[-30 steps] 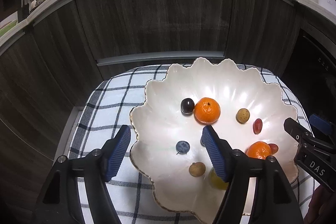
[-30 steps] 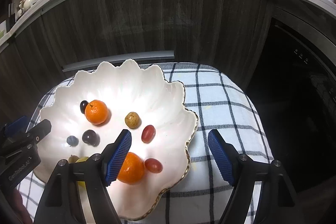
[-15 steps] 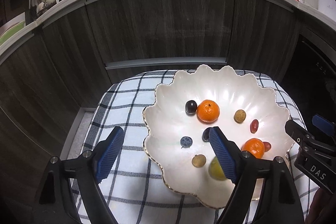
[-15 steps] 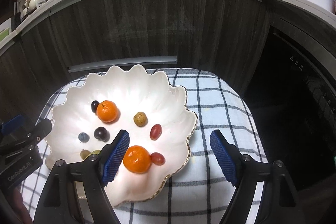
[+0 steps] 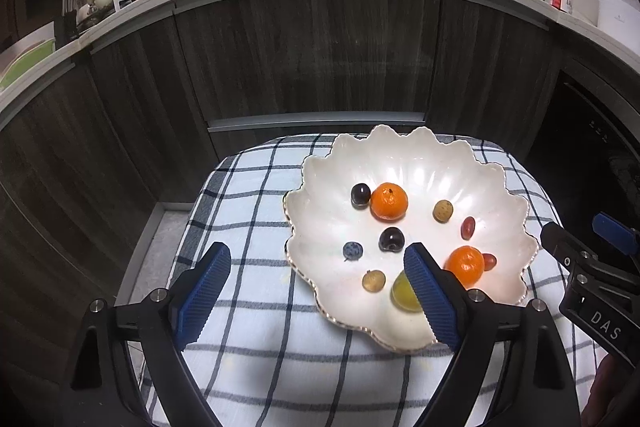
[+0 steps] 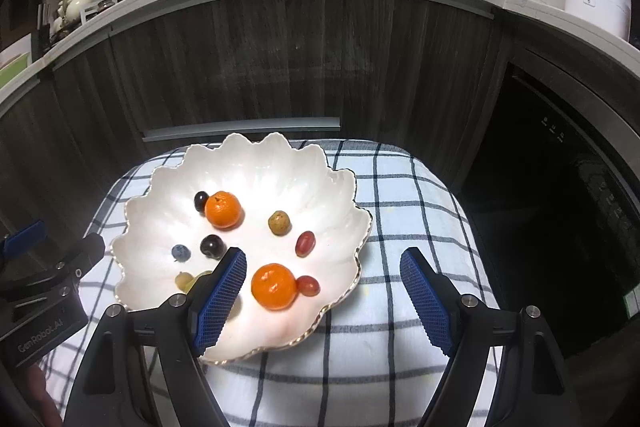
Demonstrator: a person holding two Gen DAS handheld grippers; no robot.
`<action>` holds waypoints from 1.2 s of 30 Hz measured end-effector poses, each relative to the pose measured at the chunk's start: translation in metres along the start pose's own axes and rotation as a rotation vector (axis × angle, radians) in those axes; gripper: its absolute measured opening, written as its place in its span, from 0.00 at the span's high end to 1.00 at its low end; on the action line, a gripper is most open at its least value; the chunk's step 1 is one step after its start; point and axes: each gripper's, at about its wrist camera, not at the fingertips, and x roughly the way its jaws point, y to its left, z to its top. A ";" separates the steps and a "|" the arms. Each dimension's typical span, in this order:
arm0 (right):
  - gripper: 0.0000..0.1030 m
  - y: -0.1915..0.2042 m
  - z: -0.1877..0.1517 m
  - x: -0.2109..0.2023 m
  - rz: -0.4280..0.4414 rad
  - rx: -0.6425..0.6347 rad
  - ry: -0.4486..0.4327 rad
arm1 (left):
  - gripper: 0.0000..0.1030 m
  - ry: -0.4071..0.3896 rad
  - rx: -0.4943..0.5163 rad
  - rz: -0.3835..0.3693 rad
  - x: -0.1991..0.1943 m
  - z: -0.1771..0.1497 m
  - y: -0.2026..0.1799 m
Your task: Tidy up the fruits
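Fruits all lie inside the scalloped white dish [image 6: 340, 187], none on the checked cloth [image 6: 400, 227] beneath it, and both tools hang above with nothing in them. Nearest, the right gripper [image 6: 322, 297] is spread wide over the dish's near right rim, one pad just short of the nearer tangerine [image 6: 274, 285], which touches a red grape [image 6: 309, 285]. The left gripper [image 5: 316, 299] is just as wide open over the near left rim, empty, its right pad half hiding a green grape [image 5: 402, 293] beside a small tan fruit [image 5: 373, 281]. Toward the dish's middle sit a blueberry [image 5: 353, 250], a dark cherry [image 5: 391, 239] and a second red grape [image 6: 305, 243]; farther back, a tan fruit [image 6: 279, 222], then the other tangerine [image 6: 223, 209] touching a dark grape [image 6: 201, 201]. Whether sorting is over or pending, I can't judge. Any pick here wants gentle closing: these are round, slick and will roll on the glaze.
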 end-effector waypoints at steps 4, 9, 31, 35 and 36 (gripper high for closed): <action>0.22 0.001 -0.004 -0.014 0.002 -0.006 -0.009 | 0.14 -0.002 -0.002 -0.004 -0.013 -0.006 0.001; 0.22 0.000 -0.013 -0.031 0.003 -0.007 -0.012 | 0.14 -0.002 -0.001 -0.007 -0.030 -0.016 0.003; 0.22 -0.010 -0.057 -0.100 -0.010 0.013 -0.014 | 0.14 -0.035 0.001 -0.018 -0.103 -0.052 0.005; 0.22 -0.011 -0.067 -0.114 -0.008 0.015 -0.019 | 0.14 -0.036 -0.001 -0.013 -0.117 -0.063 0.009; 0.22 -0.011 -0.070 -0.117 -0.005 0.015 -0.018 | 0.14 -0.033 -0.002 -0.014 -0.120 -0.066 0.010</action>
